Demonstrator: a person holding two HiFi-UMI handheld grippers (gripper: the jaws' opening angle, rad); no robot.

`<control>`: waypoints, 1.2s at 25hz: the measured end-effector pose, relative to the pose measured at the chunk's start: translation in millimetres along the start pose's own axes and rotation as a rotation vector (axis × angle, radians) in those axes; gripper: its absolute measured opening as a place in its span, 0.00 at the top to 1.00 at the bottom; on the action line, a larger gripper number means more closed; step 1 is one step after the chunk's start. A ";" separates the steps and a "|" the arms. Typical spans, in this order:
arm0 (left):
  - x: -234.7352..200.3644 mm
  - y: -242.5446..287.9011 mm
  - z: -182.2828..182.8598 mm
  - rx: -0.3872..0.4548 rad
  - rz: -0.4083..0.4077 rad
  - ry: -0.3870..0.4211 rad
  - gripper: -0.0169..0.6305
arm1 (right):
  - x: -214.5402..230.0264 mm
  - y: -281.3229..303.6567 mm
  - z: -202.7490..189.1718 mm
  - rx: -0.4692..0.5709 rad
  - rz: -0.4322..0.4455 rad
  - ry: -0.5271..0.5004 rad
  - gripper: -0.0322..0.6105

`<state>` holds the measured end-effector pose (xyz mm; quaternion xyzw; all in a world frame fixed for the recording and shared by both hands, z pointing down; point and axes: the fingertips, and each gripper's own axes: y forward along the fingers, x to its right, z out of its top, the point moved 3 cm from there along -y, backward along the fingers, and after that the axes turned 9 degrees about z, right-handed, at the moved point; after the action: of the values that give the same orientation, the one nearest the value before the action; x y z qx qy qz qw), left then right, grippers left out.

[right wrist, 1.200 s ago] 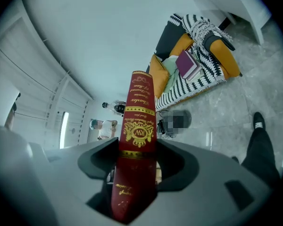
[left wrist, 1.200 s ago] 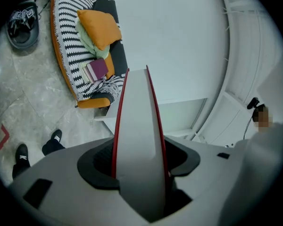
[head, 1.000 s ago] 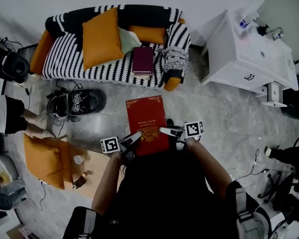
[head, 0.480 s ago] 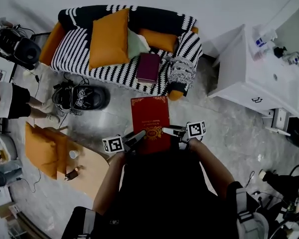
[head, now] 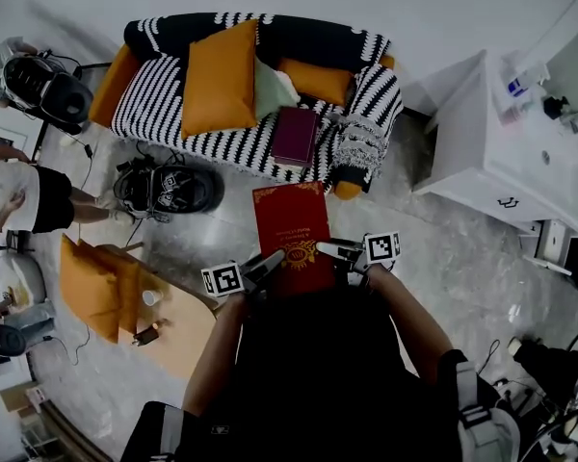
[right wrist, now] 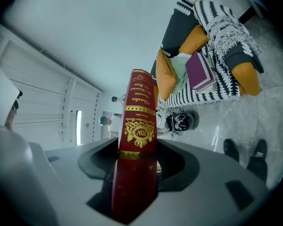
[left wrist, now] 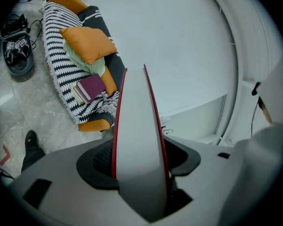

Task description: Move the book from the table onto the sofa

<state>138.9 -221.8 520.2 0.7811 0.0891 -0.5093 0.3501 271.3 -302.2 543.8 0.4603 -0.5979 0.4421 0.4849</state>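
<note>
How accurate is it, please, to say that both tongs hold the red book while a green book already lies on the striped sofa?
Not quite: the head view shows a dark purple book on the striped sofa, not a green one. The left tongs and right tongs do both hold the red book.

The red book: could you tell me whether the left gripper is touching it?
Touching. The left gripper clamps the red book between its jaws, plain in the left gripper view.
</note>
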 end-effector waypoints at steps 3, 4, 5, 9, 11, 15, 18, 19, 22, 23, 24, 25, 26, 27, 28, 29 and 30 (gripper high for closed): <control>-3.7 5.9 0.6 -0.018 -0.024 -0.022 0.56 | 5.4 -3.1 1.1 0.026 -0.029 0.009 0.56; -5.3 9.7 2.4 -0.028 -0.032 -0.027 0.56 | 7.0 -4.3 3.0 0.034 -0.039 0.008 0.56; -6.4 15.1 5.0 -0.043 -0.040 -0.027 0.56 | 8.6 -6.6 5.6 0.045 -0.051 0.008 0.56; -4.1 47.0 22.0 -0.157 -0.076 0.023 0.56 | 13.0 -22.0 17.6 0.127 -0.102 0.023 0.56; -2.5 62.7 32.7 -0.223 -0.093 0.065 0.56 | 15.5 -27.3 24.6 0.173 -0.129 0.031 0.56; -3.4 81.8 66.6 -0.309 -0.106 0.141 0.54 | 17.6 -16.9 49.1 0.218 -0.171 0.033 0.56; -11.2 83.9 99.9 -0.329 -0.112 0.165 0.53 | 18.3 6.9 72.7 0.220 -0.201 0.018 0.56; -14.9 82.5 110.8 -0.333 -0.118 0.166 0.53 | 18.8 16.3 79.9 0.217 -0.210 0.009 0.56; -29.8 79.5 143.2 -0.358 -0.129 0.176 0.53 | 23.6 44.7 99.5 0.212 -0.238 -0.009 0.56; -35.0 80.2 154.3 -0.371 -0.131 0.182 0.52 | 26.5 53.5 106.0 0.214 -0.245 -0.010 0.56; -39.9 80.8 164.6 -0.384 -0.132 0.189 0.52 | 29.2 62.0 111.7 0.219 -0.250 -0.009 0.56; -44.2 80.9 173.6 -0.398 -0.132 0.193 0.52 | 31.5 70.0 116.4 0.226 -0.255 -0.008 0.56; -48.0 80.4 181.2 -0.411 -0.130 0.194 0.52 | 33.4 77.1 119.9 0.236 -0.259 -0.007 0.56; -51.3 80.0 187.7 -0.424 -0.129 0.194 0.52 | 34.8 83.2 122.9 0.247 -0.264 -0.006 0.56; -54.1 79.9 193.7 -0.436 -0.131 0.193 0.52 | 35.8 88.4 125.7 0.257 -0.271 -0.006 0.56; -56.3 80.1 199.3 -0.448 -0.134 0.193 0.52 | 36.5 92.9 128.3 0.267 -0.277 -0.006 0.56; -58.0 80.4 204.6 -0.456 -0.138 0.194 0.52 | 37.1 97.0 131.1 0.276 -0.281 -0.006 0.56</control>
<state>1.8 -399.1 558.4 0.7193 0.2879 -0.4212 0.4714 149.8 -416.6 554.2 0.6028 -0.4628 0.4464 0.4724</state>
